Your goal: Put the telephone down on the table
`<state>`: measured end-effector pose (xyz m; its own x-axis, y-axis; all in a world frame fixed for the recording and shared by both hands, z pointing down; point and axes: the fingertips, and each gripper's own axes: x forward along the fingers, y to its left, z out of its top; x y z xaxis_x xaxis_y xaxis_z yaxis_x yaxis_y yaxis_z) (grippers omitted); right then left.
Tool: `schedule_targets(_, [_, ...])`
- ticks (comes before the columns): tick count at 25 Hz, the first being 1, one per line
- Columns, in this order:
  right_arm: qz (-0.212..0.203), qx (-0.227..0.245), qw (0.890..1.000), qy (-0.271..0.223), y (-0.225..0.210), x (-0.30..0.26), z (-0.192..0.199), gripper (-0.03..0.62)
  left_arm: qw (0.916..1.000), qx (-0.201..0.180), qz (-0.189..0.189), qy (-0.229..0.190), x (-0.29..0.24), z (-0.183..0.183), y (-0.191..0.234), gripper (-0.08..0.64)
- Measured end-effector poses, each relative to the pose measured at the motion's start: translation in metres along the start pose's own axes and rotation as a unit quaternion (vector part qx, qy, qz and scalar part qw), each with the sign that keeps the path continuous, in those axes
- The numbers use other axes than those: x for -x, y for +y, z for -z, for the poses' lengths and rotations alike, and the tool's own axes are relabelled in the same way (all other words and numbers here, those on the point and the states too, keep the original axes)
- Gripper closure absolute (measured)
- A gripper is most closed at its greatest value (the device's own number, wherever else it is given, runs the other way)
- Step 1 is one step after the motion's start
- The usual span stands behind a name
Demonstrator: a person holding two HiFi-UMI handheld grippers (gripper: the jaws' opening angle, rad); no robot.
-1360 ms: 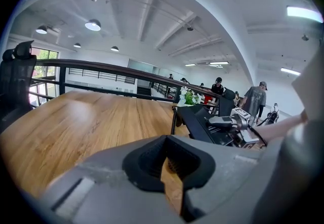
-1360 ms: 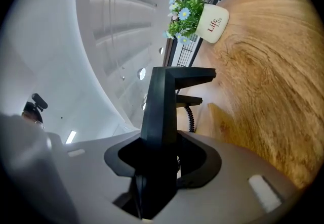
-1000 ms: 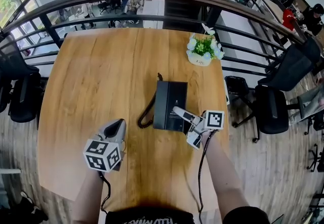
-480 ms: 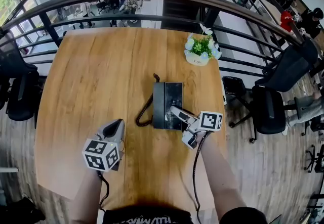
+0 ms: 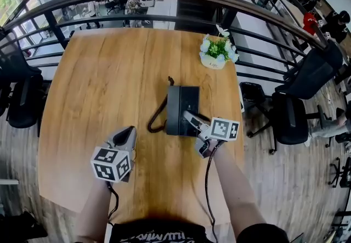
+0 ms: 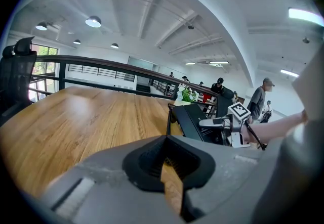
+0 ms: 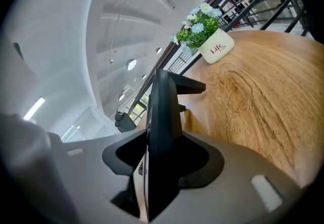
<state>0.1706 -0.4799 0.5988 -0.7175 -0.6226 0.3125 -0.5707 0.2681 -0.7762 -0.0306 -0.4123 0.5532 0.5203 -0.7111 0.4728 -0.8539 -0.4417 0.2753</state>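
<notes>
Jaws on my right gripper [image 5: 190, 118] have just been opening, telephone [image 5: 178, 103] between them; left gripper [image 5: 128, 134] hovers closed, empty.

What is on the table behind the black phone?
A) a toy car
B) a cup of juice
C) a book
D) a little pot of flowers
D: a white flower pot with small blue and white flowers stands on the table, beyond the telephone.
</notes>
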Motion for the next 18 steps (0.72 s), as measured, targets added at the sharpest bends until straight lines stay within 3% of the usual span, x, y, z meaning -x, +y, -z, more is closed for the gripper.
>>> schedule_targets(9, [0.079, 0.069, 0.994, 0.029, -0.006, 0.006, -0.002, 0.339, 0.9999, 0.002, 0.003, -0.010, 0.011, -0.006, -0.007, 0.558])
schedule_targets(18, [0.104, 0.082, 0.991, 0.028, -0.022, 0.015, 0.003, 0.325, 0.9999, -0.006, 0.008, -0.010, 0.014, -0.005, -0.012, 0.558])
